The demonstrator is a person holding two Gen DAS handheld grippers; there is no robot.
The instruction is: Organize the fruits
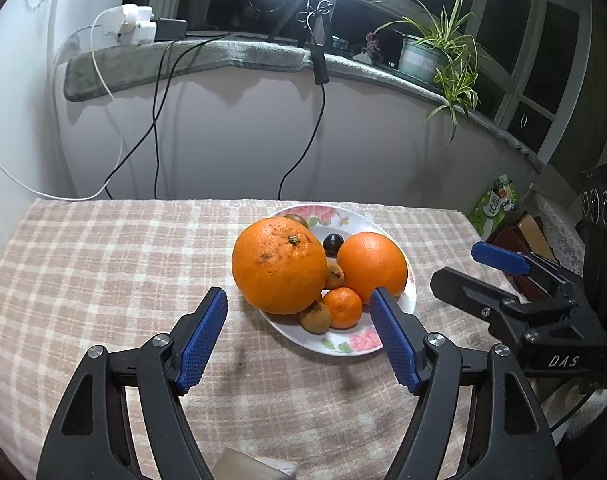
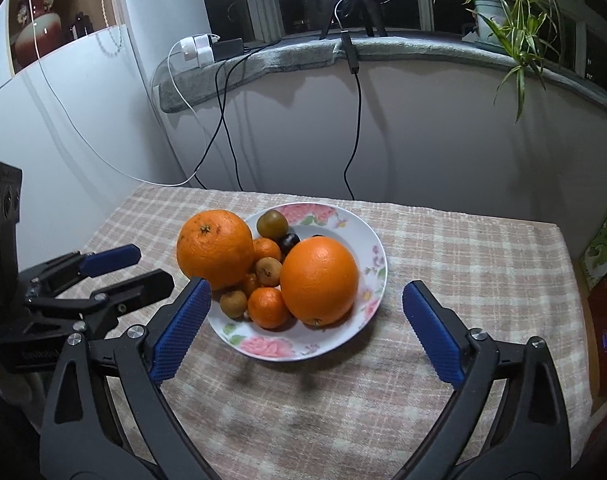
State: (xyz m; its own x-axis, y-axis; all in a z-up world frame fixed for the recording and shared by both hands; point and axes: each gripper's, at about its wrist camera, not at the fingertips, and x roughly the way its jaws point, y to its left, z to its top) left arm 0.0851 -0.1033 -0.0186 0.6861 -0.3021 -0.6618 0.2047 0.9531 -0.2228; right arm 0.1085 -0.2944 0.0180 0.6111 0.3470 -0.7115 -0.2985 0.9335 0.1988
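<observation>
A flowered white plate (image 1: 410, 300) (image 2: 345, 216) stands on the checked tablecloth. It holds a big rough orange (image 1: 279, 266) (image 2: 215, 254), a smooth orange (image 1: 371, 268) (image 2: 319, 280), a mandarin (image 1: 342, 307) (image 2: 268, 307), a dark plum (image 1: 332, 243) (image 2: 288, 242) and small brownish fruits (image 1: 315, 317) (image 2: 233, 303). My left gripper (image 1: 298, 294) (image 2: 153, 266) hovers open just short of the plate's left front, nothing between its blue pads. My right gripper (image 2: 306, 286) (image 1: 457, 264) stands wide open at the plate's near side, pads clear of the smooth orange.
The tablecloth (image 2: 463, 264) ends at the wall behind and at the right edge. Black and white cables (image 1: 157, 128) hang from the padded sill. A potted plant (image 2: 503, 12) sits on the sill. A green carton (image 1: 497, 204) and dark boxes stand to the right.
</observation>
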